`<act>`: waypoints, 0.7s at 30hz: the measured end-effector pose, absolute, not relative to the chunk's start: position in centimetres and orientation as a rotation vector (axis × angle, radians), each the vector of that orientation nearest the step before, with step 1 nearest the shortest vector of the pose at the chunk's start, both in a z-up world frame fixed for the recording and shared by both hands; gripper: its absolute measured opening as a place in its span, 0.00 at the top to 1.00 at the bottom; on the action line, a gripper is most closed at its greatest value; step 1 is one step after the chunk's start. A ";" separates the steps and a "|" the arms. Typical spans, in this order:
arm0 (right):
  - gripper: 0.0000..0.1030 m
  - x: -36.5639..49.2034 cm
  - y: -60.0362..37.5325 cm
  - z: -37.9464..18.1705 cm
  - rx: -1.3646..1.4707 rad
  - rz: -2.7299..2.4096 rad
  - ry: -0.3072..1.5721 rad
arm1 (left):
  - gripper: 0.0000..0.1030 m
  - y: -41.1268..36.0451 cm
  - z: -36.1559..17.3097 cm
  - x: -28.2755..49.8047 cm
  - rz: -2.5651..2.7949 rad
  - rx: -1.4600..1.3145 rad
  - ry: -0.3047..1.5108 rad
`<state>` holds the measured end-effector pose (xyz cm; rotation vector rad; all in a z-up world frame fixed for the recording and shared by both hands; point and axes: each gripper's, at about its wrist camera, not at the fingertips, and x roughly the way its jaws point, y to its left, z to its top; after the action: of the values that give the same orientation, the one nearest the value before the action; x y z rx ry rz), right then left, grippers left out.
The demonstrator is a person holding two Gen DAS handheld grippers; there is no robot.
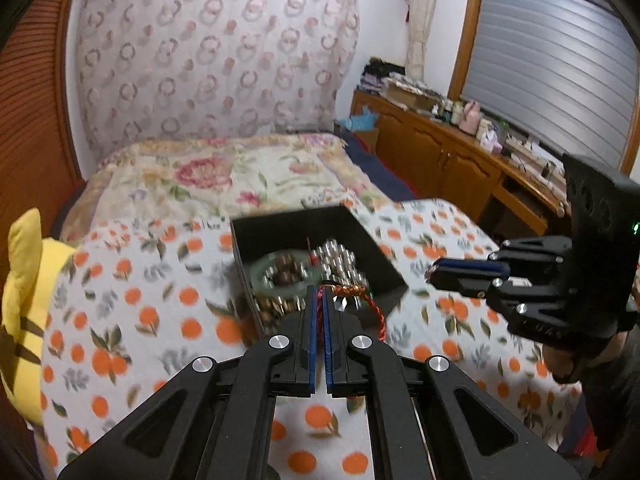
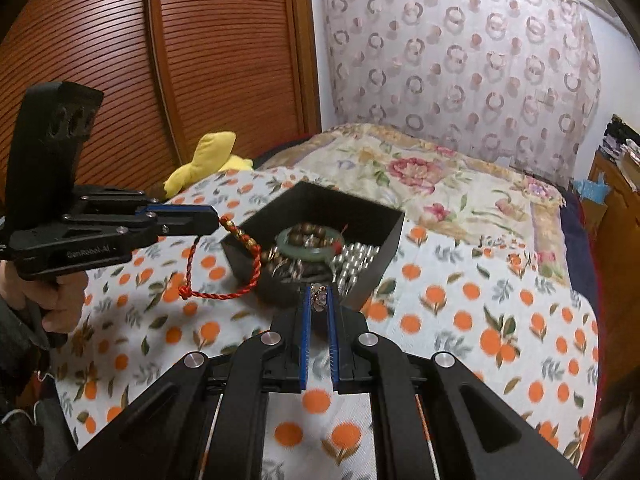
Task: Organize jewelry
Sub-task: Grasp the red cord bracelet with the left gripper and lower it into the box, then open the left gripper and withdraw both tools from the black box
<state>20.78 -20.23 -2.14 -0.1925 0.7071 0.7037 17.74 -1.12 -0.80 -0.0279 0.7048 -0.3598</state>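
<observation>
A black open box (image 1: 280, 222) (image 2: 394, 240) sits on the orange-print bedspread. It holds a green jade bangle (image 1: 266, 268) (image 2: 298, 250), brown bead bracelets (image 2: 306, 236) and silver beads (image 1: 340, 258) (image 2: 358, 260). My left gripper (image 1: 319, 294) (image 2: 218, 220) is shut on a red braided cord bracelet (image 1: 376, 314) (image 2: 224, 294) with gold beads, which hangs just outside the box's near edge. My right gripper (image 2: 319, 294) (image 1: 430, 274) is shut on a small silvery piece of jewelry (image 2: 319, 300), close to the box.
A yellow plush toy (image 1: 24, 280) (image 2: 208, 158) lies at the bed's left edge. A floral quilt (image 1: 224, 176) covers the far bed. A wooden sideboard (image 1: 440, 148) with clutter runs along the right wall. A slatted wooden door (image 2: 180, 60) stands at left.
</observation>
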 end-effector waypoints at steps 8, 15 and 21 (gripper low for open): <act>0.91 23.1 -18.6 -2.1 -0.190 0.714 0.711 | 0.98 -0.2 0.6 20.3 -0.321 -0.029 0.668; 0.90 24.6 -17.3 -3.5 -0.176 0.727 0.760 | 0.98 0.0 -0.1 22.6 -0.294 -0.032 0.682; 0.71 25.0 -17.3 -4.1 -0.172 0.703 0.770 | 0.98 -0.5 -0.7 23.7 -0.286 -0.029 0.691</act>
<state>25.02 -17.27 -4.09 -0.1721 0.7702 0.7026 23.72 -0.45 -0.73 -0.0295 0.6909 -0.2863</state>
